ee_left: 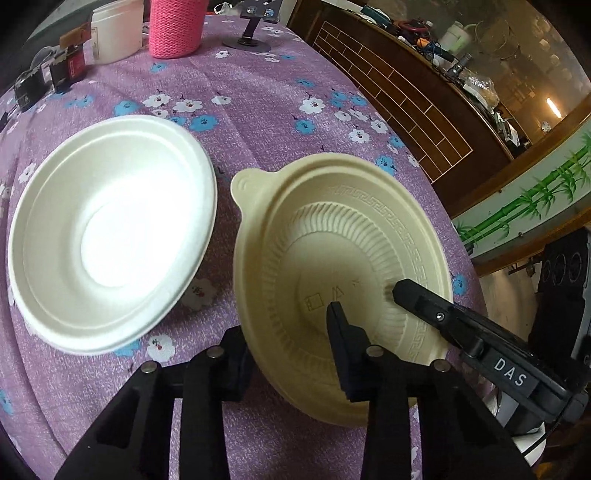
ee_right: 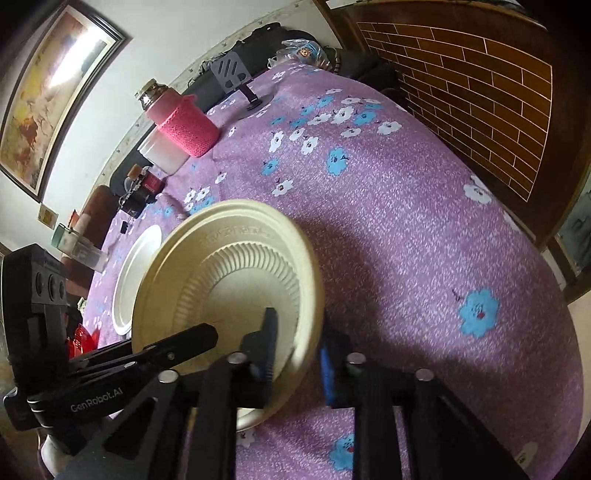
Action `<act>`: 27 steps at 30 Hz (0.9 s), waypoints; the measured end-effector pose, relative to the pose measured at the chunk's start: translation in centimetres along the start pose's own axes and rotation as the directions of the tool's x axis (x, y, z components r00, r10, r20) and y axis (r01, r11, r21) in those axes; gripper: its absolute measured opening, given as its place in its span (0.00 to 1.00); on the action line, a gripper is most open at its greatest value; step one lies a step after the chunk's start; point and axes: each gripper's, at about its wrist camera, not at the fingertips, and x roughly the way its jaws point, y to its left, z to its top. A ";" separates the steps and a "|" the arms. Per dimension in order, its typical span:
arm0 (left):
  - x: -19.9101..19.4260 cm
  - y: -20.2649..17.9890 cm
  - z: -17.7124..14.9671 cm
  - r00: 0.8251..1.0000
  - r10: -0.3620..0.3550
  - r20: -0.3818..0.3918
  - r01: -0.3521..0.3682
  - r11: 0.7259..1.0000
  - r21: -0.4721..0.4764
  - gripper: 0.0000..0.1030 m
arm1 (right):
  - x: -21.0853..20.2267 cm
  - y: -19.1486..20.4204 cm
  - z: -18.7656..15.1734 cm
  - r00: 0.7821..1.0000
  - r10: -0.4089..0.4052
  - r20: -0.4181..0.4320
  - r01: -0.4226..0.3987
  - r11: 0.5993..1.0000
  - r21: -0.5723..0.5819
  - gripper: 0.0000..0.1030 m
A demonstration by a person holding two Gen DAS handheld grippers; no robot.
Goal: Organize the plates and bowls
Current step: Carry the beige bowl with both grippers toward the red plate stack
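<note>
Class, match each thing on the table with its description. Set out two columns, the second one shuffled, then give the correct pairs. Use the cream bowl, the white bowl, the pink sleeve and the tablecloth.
Column one:
1. cream bowl
2. white bowl
3. pink sleeve
4. tablecloth

Column two:
a. purple, printed with blue and white flowers
b. ribbed inside, with a patterned band above the ribs
c. knitted, wrapped around a bottle
d. smooth and plain inside

Pairs: 1-b; 2-d; 3-c; 4-a
</note>
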 end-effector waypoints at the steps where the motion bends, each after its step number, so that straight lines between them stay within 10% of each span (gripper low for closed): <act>1: -0.1 -0.1 -0.1 1.000 0.001 0.003 -0.001 1.000 0.002 0.33 | -0.2 0.1 -0.1 1.000 0.002 0.006 -0.002 1.000 0.002 0.19; 27: -7.6 2.8 -6.9 0.990 0.018 0.140 -0.010 0.998 -0.061 0.33 | -3.0 6.3 -5.1 0.997 0.078 0.025 -0.075 0.990 -0.118 0.16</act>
